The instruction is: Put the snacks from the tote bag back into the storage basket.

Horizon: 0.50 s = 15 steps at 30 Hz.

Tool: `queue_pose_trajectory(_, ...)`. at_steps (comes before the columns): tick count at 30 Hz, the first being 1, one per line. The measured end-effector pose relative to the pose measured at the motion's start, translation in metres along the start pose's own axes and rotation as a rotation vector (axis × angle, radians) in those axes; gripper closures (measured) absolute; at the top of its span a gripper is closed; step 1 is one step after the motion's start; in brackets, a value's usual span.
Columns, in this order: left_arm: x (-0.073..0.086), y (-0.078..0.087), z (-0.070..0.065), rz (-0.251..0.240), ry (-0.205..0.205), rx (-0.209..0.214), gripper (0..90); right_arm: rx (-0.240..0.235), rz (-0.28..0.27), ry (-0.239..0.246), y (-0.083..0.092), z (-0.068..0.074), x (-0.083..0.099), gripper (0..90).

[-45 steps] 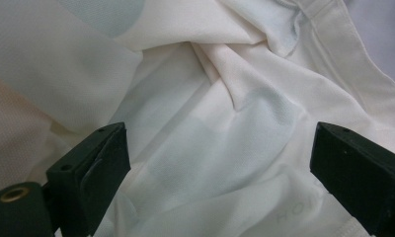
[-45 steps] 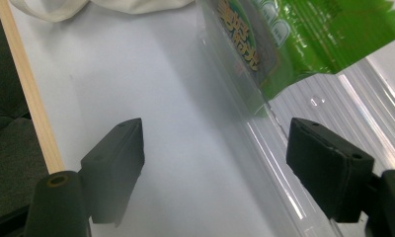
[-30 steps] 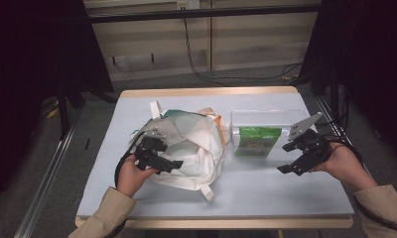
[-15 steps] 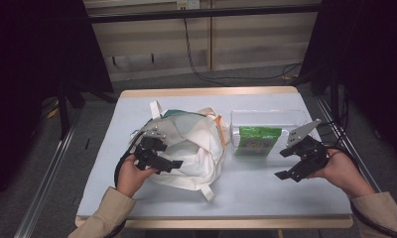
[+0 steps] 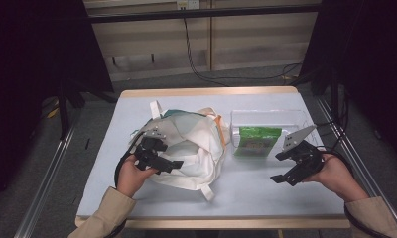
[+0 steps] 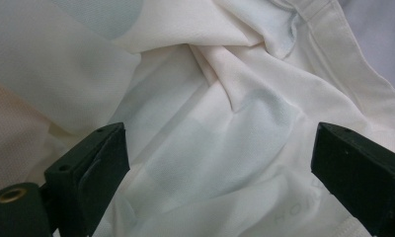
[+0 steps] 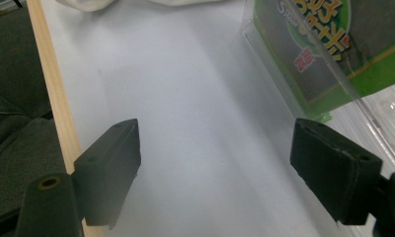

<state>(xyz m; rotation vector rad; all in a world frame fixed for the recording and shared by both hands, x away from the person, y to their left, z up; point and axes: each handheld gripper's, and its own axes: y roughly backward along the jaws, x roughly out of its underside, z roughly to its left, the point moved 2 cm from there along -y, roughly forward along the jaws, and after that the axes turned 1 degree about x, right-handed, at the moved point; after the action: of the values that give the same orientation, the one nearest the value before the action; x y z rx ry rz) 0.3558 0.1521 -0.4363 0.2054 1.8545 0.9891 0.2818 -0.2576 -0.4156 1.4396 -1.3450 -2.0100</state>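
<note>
Right gripper (image 5: 292,166) has pulled back toward the near right of the table (image 5: 246,191) since a second ago, now clear of the clear plastic box (image 5: 286,121). Left gripper (image 5: 159,154) hasn't shifted, sits on the left side of the white cloth bag (image 5: 196,148). Left gripper view: jaws spread wide over crumpled bag fabric (image 6: 210,123), nothing pinched between them; probably just above the cloth, contact hard to tell. Right gripper view: jaws wide apart, holding nothing, over bare white tabletop (image 7: 185,123), wooden table edge (image 7: 52,98) at left. Green packet (image 5: 256,140) stands inside the box, just right of the bag. Bag lies mid-table, left of centre, with orange trim (image 5: 219,128) near the box.
</note>
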Motion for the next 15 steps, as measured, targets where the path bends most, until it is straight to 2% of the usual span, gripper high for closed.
queue_pose_trajectory(1,0.0000,0.0002,0.0001,0.001,0.002,0.001,7.6,-0.005,0.003,-0.013,-0.0007,0.0010,0.0006,19.0)
queue_pose_trajectory(7,0.0001,-0.0002,-0.0003,0.001,0.002,0.004,7.6,-0.010,-0.012,-0.023,-0.0049,0.0022,0.0046,19.0)
queue_pose_trajectory(13,0.0005,-0.0008,-0.0003,0.007,0.000,0.004,7.6,0.000,-0.013,-0.020,-0.0085,0.0046,0.0076,19.0)
queue_pose_trajectory(15,0.0003,-0.0006,-0.0002,0.002,0.002,0.003,7.6,0.002,-0.012,-0.036,-0.0095,0.0068,0.0081,18.9)
